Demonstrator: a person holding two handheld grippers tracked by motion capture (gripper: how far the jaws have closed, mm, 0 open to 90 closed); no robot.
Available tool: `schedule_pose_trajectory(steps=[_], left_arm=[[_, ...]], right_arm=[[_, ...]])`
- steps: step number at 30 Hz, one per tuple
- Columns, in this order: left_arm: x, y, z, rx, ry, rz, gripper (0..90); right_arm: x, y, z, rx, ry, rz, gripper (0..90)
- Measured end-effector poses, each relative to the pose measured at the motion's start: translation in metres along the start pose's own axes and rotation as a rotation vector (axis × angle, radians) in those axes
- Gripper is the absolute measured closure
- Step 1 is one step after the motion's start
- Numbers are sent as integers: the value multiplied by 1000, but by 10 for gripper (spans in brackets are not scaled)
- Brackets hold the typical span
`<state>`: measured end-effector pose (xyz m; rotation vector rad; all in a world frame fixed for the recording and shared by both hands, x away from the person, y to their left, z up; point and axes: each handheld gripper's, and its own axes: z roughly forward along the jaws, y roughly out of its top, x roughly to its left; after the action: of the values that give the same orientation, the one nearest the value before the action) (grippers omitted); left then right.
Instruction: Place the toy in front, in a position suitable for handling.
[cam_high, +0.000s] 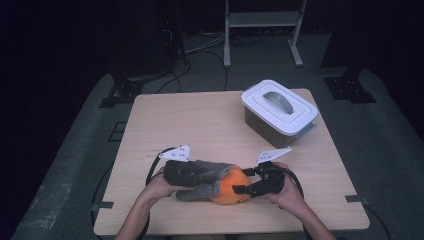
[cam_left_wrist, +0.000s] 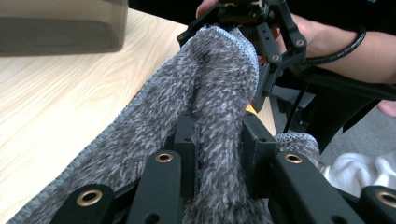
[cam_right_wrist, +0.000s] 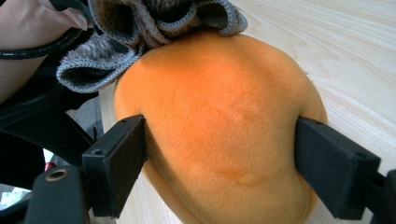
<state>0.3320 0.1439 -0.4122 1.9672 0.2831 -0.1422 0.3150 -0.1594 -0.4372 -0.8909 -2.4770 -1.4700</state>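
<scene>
On the pale wooden desk (cam_high: 200, 125), near the person's edge, lay one round orange plush ball (cam_high: 229, 187) partly wrapped in one fuzzy grey knitted sock-like cover (cam_high: 207, 175). The work in hand looked like pulling that cover on or off the ball; which of the two could not be told.

The left claw (cam_high: 200, 176) was clenched on a fold of the grey cover; in the left gripper view its black jaws pinched the bunched fabric (cam_left_wrist: 219, 140) tightly between them, probably to get a firm hold for tugging the knit along the ball. The cover stretched away from that claw toward the other one.

The right claw (cam_high: 245, 181) was grasping the orange ball: in the right gripper view its jaws stood wide on either side of the plush (cam_right_wrist: 219, 140) with the pads pressed against its flanks, apparently to steady the ball on the desk while the cover was worked. The cover's ribbed open cuff (cam_right_wrist: 154, 28) sat crumpled over the ball's far end, so most of the orange surface lay bare.

One white-lidded dark plastic box with a grey handle (cam_high: 277, 112) stood closed at the far right of the desk, well apart from the hands, perhaps as a store for the items.
</scene>
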Motion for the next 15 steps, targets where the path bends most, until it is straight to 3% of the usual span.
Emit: schedule_pose_trajectory(steps=[3,6,12,15], left_arm=[[1,0,0,-6,-2,2,720],[-1,6,0,-23,8,22,722],[-3,13,1,-27,38,53,722],[-5,14,0,-28,62,58,723]], right_arm=[[4,3,-1,10,-28,-18,339],[12,9,-4,-9,-72,-96,434],[21,13,-7,-4,-153,-179,478],[25,12,-14,-18,-228,-219,481]])
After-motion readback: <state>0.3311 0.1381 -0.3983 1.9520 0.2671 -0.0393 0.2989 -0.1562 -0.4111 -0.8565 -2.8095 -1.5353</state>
